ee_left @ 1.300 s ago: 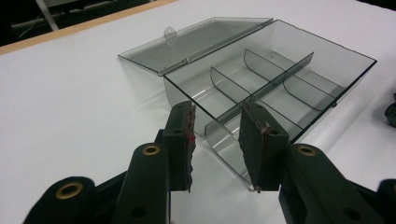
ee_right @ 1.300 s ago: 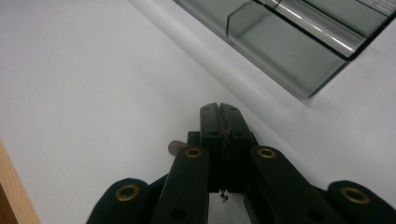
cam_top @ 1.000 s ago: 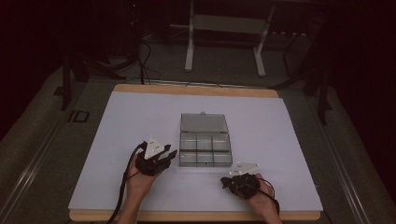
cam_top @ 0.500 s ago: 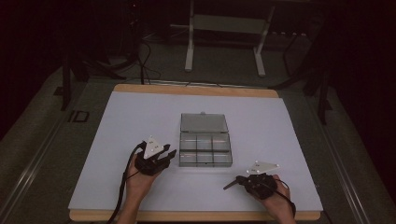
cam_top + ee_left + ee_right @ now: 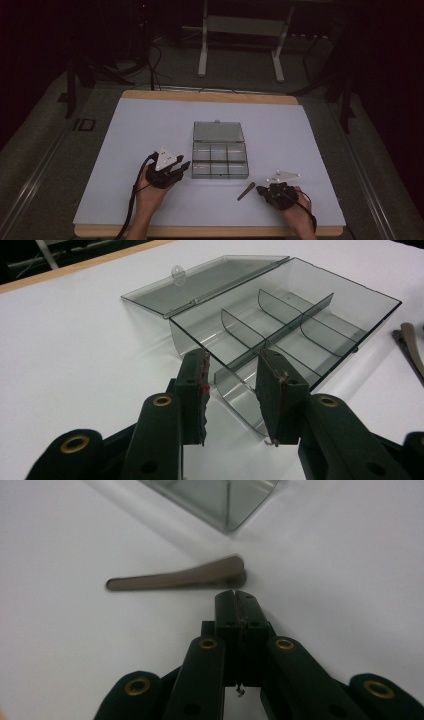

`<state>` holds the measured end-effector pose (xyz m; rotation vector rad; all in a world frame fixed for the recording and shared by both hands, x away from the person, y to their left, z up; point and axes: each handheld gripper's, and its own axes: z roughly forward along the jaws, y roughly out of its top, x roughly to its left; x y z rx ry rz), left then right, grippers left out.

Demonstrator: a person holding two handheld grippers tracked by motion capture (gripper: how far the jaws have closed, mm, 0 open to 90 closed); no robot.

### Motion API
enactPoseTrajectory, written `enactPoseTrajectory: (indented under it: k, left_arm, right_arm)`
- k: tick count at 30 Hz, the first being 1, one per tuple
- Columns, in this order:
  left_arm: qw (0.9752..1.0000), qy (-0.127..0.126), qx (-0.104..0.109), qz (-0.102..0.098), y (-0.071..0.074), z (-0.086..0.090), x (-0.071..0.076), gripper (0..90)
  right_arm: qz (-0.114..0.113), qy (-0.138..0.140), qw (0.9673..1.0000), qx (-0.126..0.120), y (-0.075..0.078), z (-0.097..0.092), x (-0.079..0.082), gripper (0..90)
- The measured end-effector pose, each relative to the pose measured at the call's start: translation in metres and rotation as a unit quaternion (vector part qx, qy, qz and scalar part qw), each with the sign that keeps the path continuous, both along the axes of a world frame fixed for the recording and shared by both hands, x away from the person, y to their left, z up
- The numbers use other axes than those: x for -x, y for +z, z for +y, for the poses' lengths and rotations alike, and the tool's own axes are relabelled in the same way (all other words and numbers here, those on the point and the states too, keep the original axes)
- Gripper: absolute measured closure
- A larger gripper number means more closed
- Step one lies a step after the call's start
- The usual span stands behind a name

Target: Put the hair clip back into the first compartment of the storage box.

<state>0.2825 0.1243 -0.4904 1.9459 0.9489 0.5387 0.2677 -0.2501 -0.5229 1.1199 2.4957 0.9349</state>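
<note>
A thin brown clip [image 5: 177, 578], probably stiff and light, lies on the desk [image 5: 125, 150] beside the clear box [image 5: 220, 161]; grasp mid-length. Right gripper [image 5: 235, 597] jaws together, left gripper [image 5: 235, 390] jaws apart.

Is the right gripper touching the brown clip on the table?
Cannot tell. In the right gripper view the shut right gripper sits right behind the clip; no clear gap or contact shows.
</note>
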Motion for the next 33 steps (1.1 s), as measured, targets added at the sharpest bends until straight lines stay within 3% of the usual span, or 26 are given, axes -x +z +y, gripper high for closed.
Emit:
enactPoseTrajectory:
  k: [5, 9, 13, 21, 25, 33]
  left_arm:
    - [1.0000, 0.000, 0.000, 0.000, 0.000, 0.000, 0.000, 65.5]
    - [1.0000, 0.000, 0.000, 0.001, 0.000, 0.000, 0.000, 65.5]
    - [1.0000, 0.001, 0.000, 0.001, -0.001, 0.000, 0.000, 65.5]
    - [1.0000, 0.001, 0.000, 0.000, -0.001, 0.001, 0.000, 65.5]
    - [1.0000, 0.003, 0.002, 0.001, 0.000, 0.001, 0.000, 65.5]
    - [1.0000, 0.001, 0.000, 0.002, -0.001, 0.001, 0.000, 65.5]
  right_arm:
    - [-0.003, -0.006, 1.0000, -0.001, 0.001, 0.005, -0.010, 89.7]
    - [-0.013, -0.001, 0.9998, -0.012, 0.007, 0.012, -0.009, 89.7]
    - [-0.016, 0.023, 0.9994, -0.023, 0.011, 0.027, -0.004, 89.6]
    - [-0.002, 0.077, 0.9969, -0.013, 0.002, 0.063, 0.003, 89.5]
    - [0.002, 0.087, 0.9962, -0.007, -0.003, 0.068, 0.005, 89.3]
    - [0.012, 0.089, 0.9960, 0.006, 0.000, 0.059, 0.011, 89.8]
